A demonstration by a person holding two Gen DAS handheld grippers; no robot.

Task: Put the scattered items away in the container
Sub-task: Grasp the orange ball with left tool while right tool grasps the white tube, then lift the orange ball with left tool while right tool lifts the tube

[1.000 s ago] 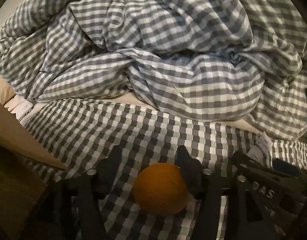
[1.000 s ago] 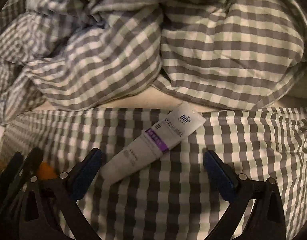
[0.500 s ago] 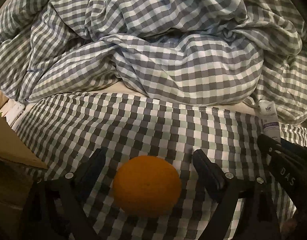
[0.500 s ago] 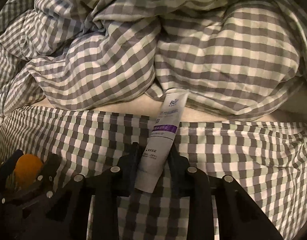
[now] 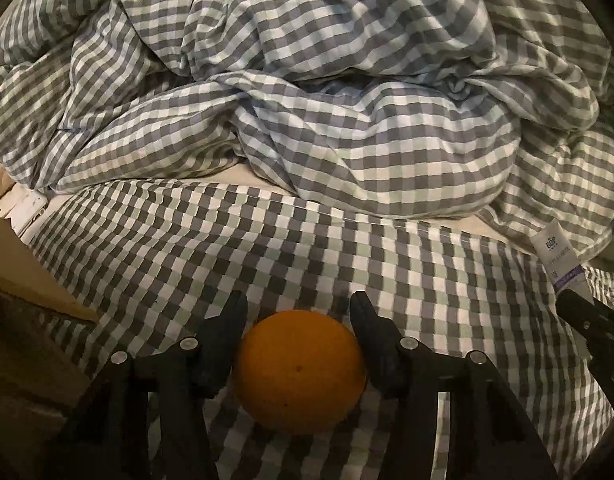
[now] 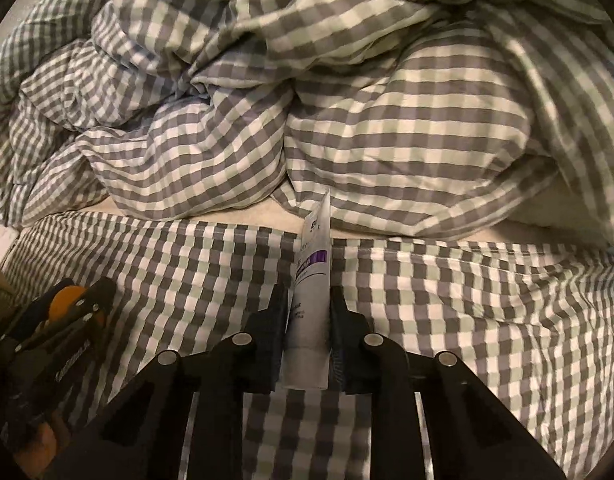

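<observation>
"BOP" tube [image 6: 309, 312] pinched in right tool [image 6: 309, 300]; orange [image 5: 299, 369] between just-closed left tool [image 5: 299, 320] pads.

Bunched duvet [image 5: 347, 128] blocks ahead; flat sheet [image 5: 227, 248] free.

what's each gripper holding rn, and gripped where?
Left gripper: orange, pads closed on its two sides. Right gripper: white tube, clamped across its lower body near the cap end.

Orange [image 5: 299, 370] left of tube [image 6: 309, 316]
</observation>
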